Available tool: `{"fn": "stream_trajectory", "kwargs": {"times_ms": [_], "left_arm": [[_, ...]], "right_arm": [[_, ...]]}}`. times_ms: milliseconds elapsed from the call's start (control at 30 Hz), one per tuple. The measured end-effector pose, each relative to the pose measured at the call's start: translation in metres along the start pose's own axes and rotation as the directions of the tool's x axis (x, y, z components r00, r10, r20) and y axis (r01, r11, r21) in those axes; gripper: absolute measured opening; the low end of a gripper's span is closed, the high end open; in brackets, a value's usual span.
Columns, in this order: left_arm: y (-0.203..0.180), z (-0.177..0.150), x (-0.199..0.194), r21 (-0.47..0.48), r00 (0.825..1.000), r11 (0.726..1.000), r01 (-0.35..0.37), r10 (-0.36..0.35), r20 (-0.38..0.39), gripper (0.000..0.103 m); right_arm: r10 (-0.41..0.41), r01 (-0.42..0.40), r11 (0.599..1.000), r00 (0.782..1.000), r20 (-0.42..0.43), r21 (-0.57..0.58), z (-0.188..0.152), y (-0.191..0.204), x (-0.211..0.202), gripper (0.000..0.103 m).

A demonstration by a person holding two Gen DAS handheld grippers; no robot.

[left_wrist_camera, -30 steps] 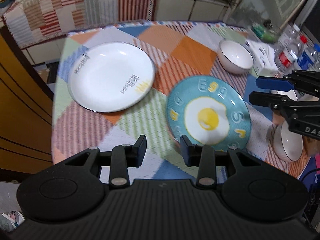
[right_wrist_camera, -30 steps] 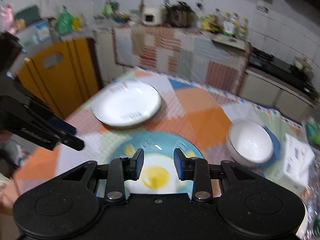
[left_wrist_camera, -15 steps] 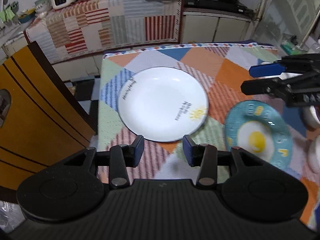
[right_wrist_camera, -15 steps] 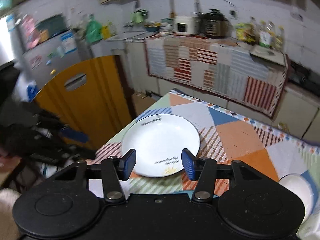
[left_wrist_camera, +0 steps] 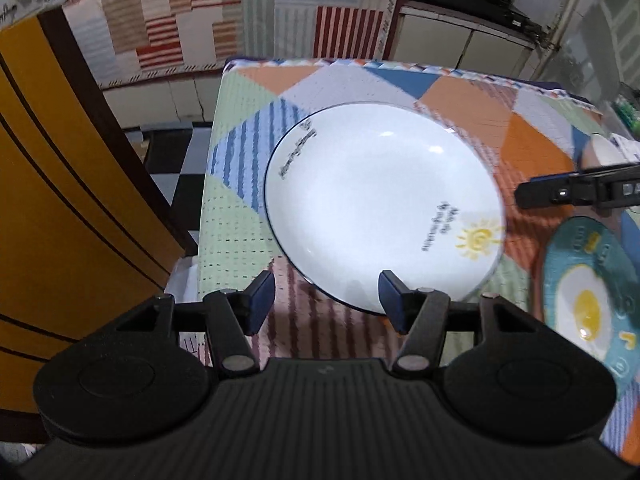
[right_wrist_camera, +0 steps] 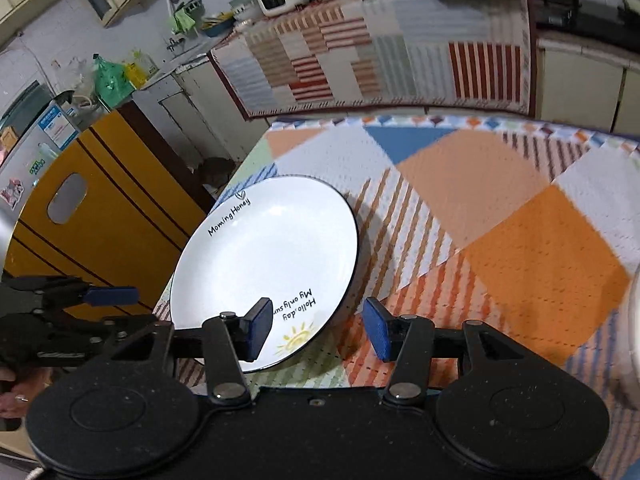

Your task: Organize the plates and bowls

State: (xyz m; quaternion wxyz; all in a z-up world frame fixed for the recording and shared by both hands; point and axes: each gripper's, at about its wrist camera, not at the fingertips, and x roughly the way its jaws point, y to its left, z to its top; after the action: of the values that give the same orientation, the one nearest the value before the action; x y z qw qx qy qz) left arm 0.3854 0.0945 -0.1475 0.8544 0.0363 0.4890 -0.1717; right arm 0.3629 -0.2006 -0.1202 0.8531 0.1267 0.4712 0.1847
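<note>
A large white plate [left_wrist_camera: 380, 200] with a dark rim, black lettering and a yellow sun lies flat on the patchwork tablecloth [left_wrist_camera: 248, 236]; it also shows in the right wrist view [right_wrist_camera: 268, 256]. My left gripper [left_wrist_camera: 326, 304] is open and empty, hovering at the plate's near edge. My right gripper [right_wrist_camera: 316, 328] is open and empty, above the plate's sun-marked edge; it also shows in the left wrist view [left_wrist_camera: 568, 192]. A teal plate with a fried-egg design [left_wrist_camera: 588, 292] lies to the right. A white bowl [left_wrist_camera: 600, 148] peeks out behind the right gripper.
An orange-yellow chair back [left_wrist_camera: 60, 200] stands close to the table's left edge. A counter draped in striped cloth [right_wrist_camera: 380, 52] runs behind the table. The left gripper shows at the left of the right wrist view [right_wrist_camera: 80, 304].
Both grippers have moved left, from over the egg plate to the white plate, and both have opened wider. The plates and bowl have not moved.
</note>
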Motion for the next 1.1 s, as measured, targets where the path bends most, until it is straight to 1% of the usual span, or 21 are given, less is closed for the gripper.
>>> {"fn": "stream_trajectory", "kwargs": {"times_ms": [100, 200, 267, 333, 367, 433, 467, 500, 533, 567, 633, 700, 767, 800, 867, 900, 933, 1000, 1100], "left_arm": [[0.004, -0.002, 0.015, 0.016, 1.000, 1.000, -0.018, 0.018, -0.013, 0.056], [0.006, -0.002, 0.019, 0.024, 0.999, 0.999, -0.032, 0.031, 0.015, 0.056], [0.008, -0.001, 0.021, 0.023, 0.999, 0.999, -0.044, 0.043, 0.030, 0.056], [0.009, 0.002, 0.025, 0.025, 0.999, 0.999, -0.037, 0.036, 0.030, 0.056], [0.009, 0.003, 0.027, 0.022, 0.999, 0.999, -0.033, 0.033, 0.028, 0.055], [0.009, 0.005, 0.034, 0.010, 1.000, 1.000, -0.019, 0.019, 0.022, 0.054], [0.009, 0.004, 0.037, -0.002, 1.000, 1.000, -0.016, 0.016, 0.023, 0.054], [0.008, 0.002, 0.041, -0.017, 0.999, 1.000, -0.015, 0.015, 0.028, 0.055], [0.006, 0.001, 0.043, -0.035, 0.999, 0.999, -0.011, 0.013, 0.043, 0.054], [0.004, 0.000, 0.043, -0.046, 0.999, 0.999, -0.009, 0.011, 0.050, 0.051], [0.001, 0.000, 0.043, -0.071, 0.998, 0.998, 0.002, 0.003, 0.063, 0.044], [0.000, 0.001, 0.043, -0.114, 0.998, 0.993, -0.021, 0.029, 0.063, 0.040], [0.000, 0.003, 0.041, -0.131, 0.998, 0.991, -0.042, 0.048, 0.043, 0.034], [0.000, 0.004, 0.040, -0.141, 0.999, 0.989, -0.037, 0.041, 0.028, 0.034], [-0.003, 0.003, 0.035, -0.140, 0.999, 0.990, -0.027, 0.032, 0.031, 0.034], [-0.008, 0.001, 0.033, -0.116, 0.999, 0.993, -0.031, 0.034, 0.030, 0.034], [-0.015, 0.000, 0.029, -0.093, 0.999, 0.995, -0.039, 0.042, 0.033, 0.034], [-0.028, -0.005, 0.019, -0.057, 0.997, 0.997, -0.048, 0.051, 0.051, 0.034], [-0.042, -0.011, 0.004, -0.056, 0.996, 0.998, -0.040, 0.044, 0.074, 0.034]], "right_arm": [[0.027, -0.026, 0.998, 1.000, -0.016, 0.064, -0.001, -0.007, 0.013, 0.055], [0.032, -0.029, 0.995, 0.999, -0.032, 0.096, -0.002, -0.011, 0.027, 0.055], [0.030, -0.025, 0.993, 0.999, -0.034, 0.118, -0.002, -0.014, 0.035, 0.052], [0.039, -0.033, 0.988, 0.999, -0.033, 0.148, -0.002, -0.018, 0.042, 0.046], [0.042, -0.036, 0.987, 0.999, -0.031, 0.155, -0.002, -0.019, 0.045, 0.045], [0.045, -0.040, 0.986, 0.999, -0.029, 0.162, -0.001, -0.021, 0.050, 0.034], [0.048, -0.043, 0.985, 0.998, -0.028, 0.166, -0.002, -0.022, 0.053, 0.032], [0.053, -0.047, 0.983, 0.998, -0.027, 0.175, -0.002, -0.023, 0.055, 0.026], [0.056, -0.050, 0.981, 0.998, -0.026, 0.185, -0.003, -0.024, 0.058, 0.019], [0.045, -0.040, 0.981, 0.999, -0.025, 0.188, -0.005, -0.024, 0.059, 0.017], [0.035, -0.034, 0.985, 0.999, -0.003, 0.171, -0.007, -0.024, 0.059, 0.016], [0.034, -0.034, 0.988, 0.999, 0.002, 0.149, -0.008, -0.023, 0.058, 0.016], [0.035, -0.034, 0.989, 0.999, -0.004, 0.145, -0.006, -0.023, 0.059, 0.016], [0.033, -0.031, 0.990, 0.999, -0.013, 0.137, -0.004, -0.022, 0.059, 0.016], [0.023, -0.021, 0.998, 1.000, -0.018, 0.067, -0.002, -0.018, 0.057, 0.017], [0.025, -0.025, 1.000, 1.000, -0.004, 0.018, -0.002, -0.015, 0.052, 0.018], [0.029, -0.029, 1.000, 1.000, 0.002, -0.002, -0.003, -0.016, 0.048, 0.018], [0.033, -0.033, 0.999, 0.999, -0.002, 0.001, -0.006, -0.021, 0.041, 0.018], [0.034, -0.034, 0.999, 0.999, 0.008, -0.002, -0.013, -0.025, 0.025, 0.018]]}}
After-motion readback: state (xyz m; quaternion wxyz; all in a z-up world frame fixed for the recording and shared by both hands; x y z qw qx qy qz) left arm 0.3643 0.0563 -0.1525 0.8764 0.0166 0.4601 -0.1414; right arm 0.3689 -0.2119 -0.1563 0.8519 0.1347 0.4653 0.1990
